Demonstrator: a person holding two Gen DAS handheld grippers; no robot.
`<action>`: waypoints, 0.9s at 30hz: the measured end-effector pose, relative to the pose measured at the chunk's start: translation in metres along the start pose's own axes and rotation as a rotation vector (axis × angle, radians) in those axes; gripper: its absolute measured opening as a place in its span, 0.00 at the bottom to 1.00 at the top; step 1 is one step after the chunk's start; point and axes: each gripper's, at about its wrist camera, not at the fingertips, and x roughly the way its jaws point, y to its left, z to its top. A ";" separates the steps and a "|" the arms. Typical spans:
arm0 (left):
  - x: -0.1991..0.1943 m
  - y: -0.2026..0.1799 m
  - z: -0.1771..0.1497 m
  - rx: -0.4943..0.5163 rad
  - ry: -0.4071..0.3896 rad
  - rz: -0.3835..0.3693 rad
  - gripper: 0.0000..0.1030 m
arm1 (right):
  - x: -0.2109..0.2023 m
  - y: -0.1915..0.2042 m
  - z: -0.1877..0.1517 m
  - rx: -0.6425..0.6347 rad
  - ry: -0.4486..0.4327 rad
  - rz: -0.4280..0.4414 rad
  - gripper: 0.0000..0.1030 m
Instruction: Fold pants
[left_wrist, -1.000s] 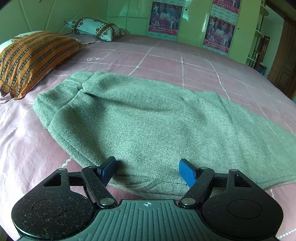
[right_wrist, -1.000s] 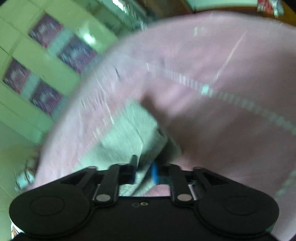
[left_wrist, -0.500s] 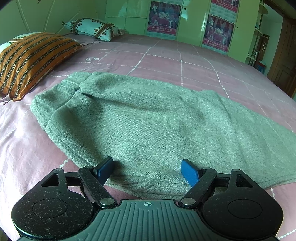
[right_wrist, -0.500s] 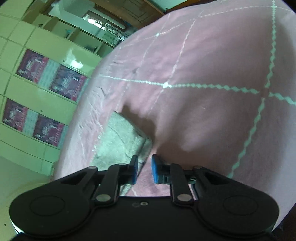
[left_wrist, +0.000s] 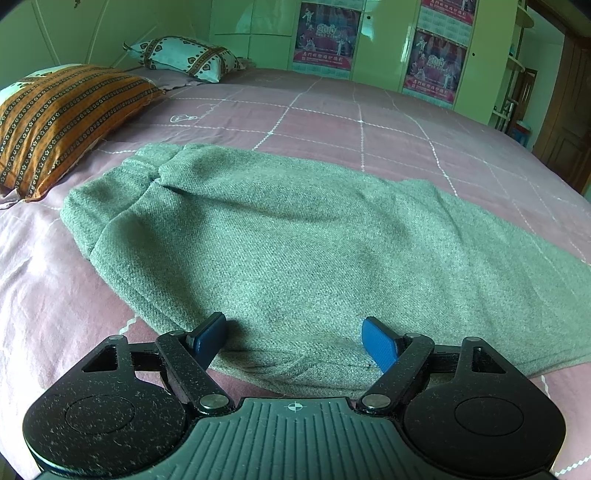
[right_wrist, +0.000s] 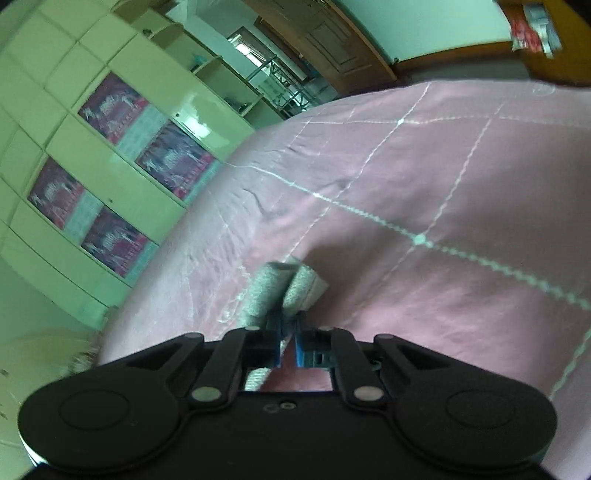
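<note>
Left claw (left_wrist: 293, 334): spread wide, poised at the near hem of the pants (left_wrist: 295, 243), pads not pressing cloth. Pants: grey knit, spread flat on the bed (left_wrist: 388, 122), waistband toward 10 o'clock. Right claw (right_wrist: 286, 341): pressed together, pinching a bunched end of the pants (right_wrist: 286, 291). Bed: pink quilted cover with white stitched grid. Striped orange pillow (left_wrist: 62, 122) at 10 o'clock; patterned white pillow (left_wrist: 184, 57) at 11 o'clock, farther back. Far wall: pale green wardrobe (left_wrist: 384, 40) carrying posters (left_wrist: 327, 35).
</note>
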 end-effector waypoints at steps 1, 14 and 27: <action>0.000 0.000 0.000 0.000 -0.002 -0.001 0.77 | 0.011 -0.015 -0.003 0.049 0.038 -0.040 0.00; -0.024 0.011 0.039 -0.045 -0.131 0.060 0.78 | -0.029 0.060 -0.028 -0.180 0.001 0.063 0.09; 0.073 -0.041 0.089 0.176 -0.035 0.053 0.78 | 0.105 0.354 -0.261 -0.907 0.534 0.404 0.09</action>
